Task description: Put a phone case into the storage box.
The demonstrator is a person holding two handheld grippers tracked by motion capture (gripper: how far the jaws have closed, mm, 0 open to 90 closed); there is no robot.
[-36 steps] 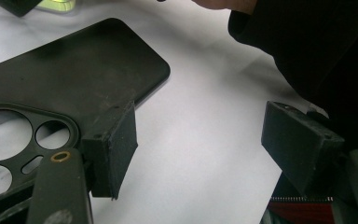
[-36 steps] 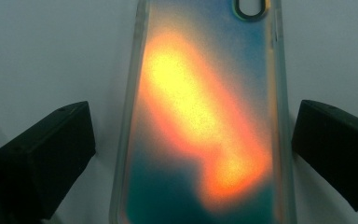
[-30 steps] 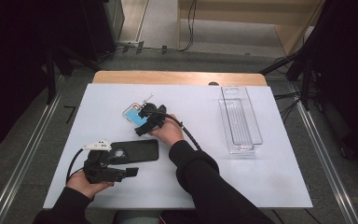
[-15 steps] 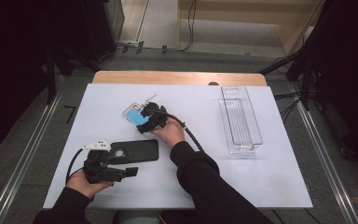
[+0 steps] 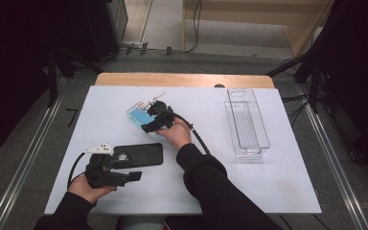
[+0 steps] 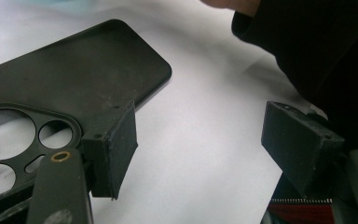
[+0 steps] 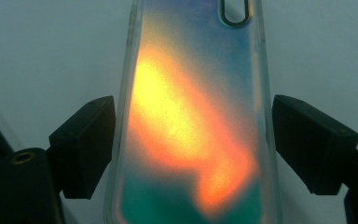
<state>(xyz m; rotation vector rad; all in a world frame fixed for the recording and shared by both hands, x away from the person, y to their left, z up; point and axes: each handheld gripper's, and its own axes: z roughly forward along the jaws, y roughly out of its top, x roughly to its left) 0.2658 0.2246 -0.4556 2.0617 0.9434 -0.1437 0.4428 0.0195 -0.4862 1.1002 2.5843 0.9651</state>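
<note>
— On the white tabletop [image 5: 268, 191], toward its far middle, what are the right tongs [image 7: 193, 140] doing?

— They are clamped on the iridescent phone case [image 5: 135, 115]. Their jaws have just been closing, and the case sits between them. In the right gripper view a pad [image 7: 91, 140] stands against each long edge, so they pinch it across its width.

— So which step would you call this?

— The pick-up, I think: the grasp is made and the case is not yet lifted. From the high view I cannot tell whether it lies flat on the sheet or sits slightly tilted.

— Where does the case lie relative to those tongs?

— It runs straight away from them. Its near end is down between the jaws and its far end, with the oval camera cut-out, points away from the hand.

— And the left tongs [image 6: 200, 149]?

— They are open, with the jaws wide apart and only bare sheet between them. They rest at the near left of the tabletop. The black phone case [image 5: 139, 154] lies just beside them, and in the left gripper view one jaw stands in front of its edge. Whether that jaw touches it I cannot tell.

— What does the next move call for?

— A steady lift that keeps the squeeze even. The case is thin and glossy and is held only by its rims, so it could bow or slip out. My guess is that it then goes to the clear tray [image 5: 231, 120], which stands well apart at the right. It would need to be turned lengthwise to fit that narrow trough.
</note>
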